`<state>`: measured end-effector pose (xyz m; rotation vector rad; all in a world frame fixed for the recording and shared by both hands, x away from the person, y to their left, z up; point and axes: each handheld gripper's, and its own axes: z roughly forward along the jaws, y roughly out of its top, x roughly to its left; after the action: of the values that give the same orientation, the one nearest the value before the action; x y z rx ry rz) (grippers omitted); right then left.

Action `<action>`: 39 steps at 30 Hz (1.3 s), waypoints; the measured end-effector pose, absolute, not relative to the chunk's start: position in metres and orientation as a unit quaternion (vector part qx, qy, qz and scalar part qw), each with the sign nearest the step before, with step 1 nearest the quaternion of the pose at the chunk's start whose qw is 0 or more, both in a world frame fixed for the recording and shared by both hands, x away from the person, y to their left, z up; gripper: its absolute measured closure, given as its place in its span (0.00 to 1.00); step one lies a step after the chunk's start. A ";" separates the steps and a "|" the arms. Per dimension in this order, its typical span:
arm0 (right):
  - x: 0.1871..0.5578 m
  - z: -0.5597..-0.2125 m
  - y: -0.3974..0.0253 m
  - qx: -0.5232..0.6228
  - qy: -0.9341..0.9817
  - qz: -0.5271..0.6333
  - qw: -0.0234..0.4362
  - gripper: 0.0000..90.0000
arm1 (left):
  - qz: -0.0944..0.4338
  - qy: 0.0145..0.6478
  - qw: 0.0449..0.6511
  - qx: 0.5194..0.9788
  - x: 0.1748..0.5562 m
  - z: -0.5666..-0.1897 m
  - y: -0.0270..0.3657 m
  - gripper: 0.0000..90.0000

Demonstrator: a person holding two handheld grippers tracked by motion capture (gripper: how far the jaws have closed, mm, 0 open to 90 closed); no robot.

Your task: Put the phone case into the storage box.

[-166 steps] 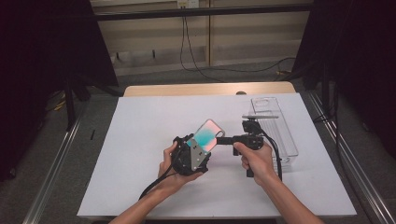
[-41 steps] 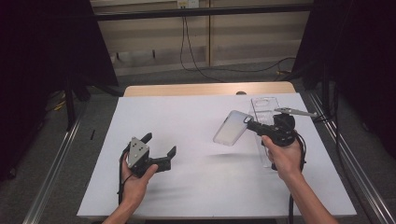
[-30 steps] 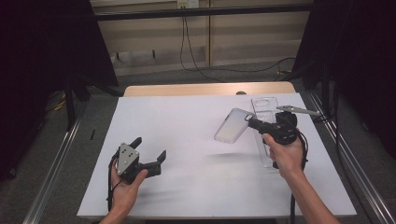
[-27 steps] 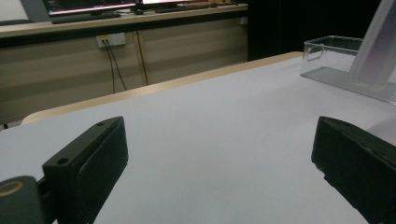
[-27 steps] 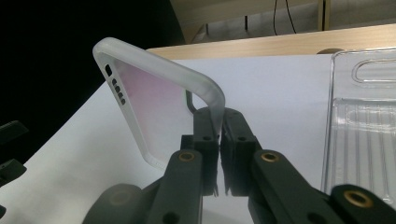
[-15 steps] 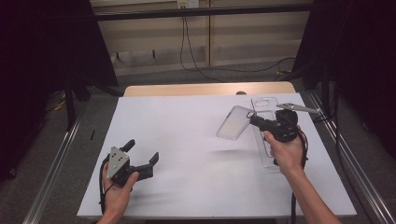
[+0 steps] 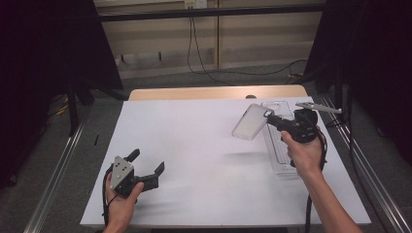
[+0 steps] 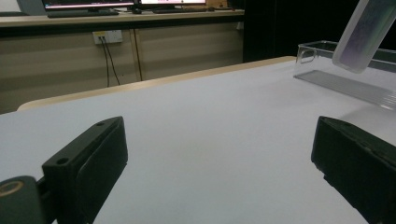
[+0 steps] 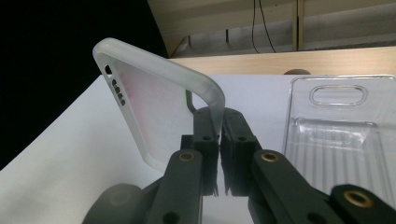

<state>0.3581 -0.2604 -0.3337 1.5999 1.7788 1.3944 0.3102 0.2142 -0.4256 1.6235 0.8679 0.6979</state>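
The right gripper [image 7: 268, 118] pinched a translucent, frosted phone case [image 7: 249, 122], seemingly above the white desk [image 7: 204, 145]; the left gripper [image 7: 147, 167] gaped empty.

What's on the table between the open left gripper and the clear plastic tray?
Nothing: the high view shows bare white table between the left gripper and clear plastic tray.

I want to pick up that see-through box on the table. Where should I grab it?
Probably one long side wall of the clear tray, from above: it lies flat and open-topped, so fingers could straddle the thin upright wall. The right gripper is busy holding the phone case.
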 end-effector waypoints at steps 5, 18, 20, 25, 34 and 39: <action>0.359 -0.326 -0.268 0.568 0.629 0.493 0.195 0.95 | 0.297 0.373 0.552 0.684 0.305 -0.426 0.220 0.04; 0.368 -0.305 -0.282 0.576 0.622 0.480 0.226 0.95 | 0.299 0.370 0.551 0.685 0.305 -0.427 0.226 0.04; 0.368 -0.303 -0.284 0.577 0.621 0.479 0.229 0.95 | 0.296 0.372 0.552 0.685 0.305 -0.428 0.225 0.04; 0.368 -0.298 -0.294 0.580 0.614 0.479 0.238 0.95 | 0.284 0.374 0.549 0.691 0.307 -0.430 0.220 0.04; 0.372 -0.293 -0.317 0.589 0.599 0.478 0.255 0.95 | 0.277 0.373 0.550 0.694 0.307 -0.431 0.216 0.05; 0.378 -0.294 -0.326 0.596 0.597 0.468 0.263 0.95 | 0.281 0.381 0.551 0.687 0.307 -0.431 0.220 0.04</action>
<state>0.3781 -0.3259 -0.2942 1.6117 1.6145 1.2665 0.3073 0.2195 -0.4308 1.6257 0.9014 0.6656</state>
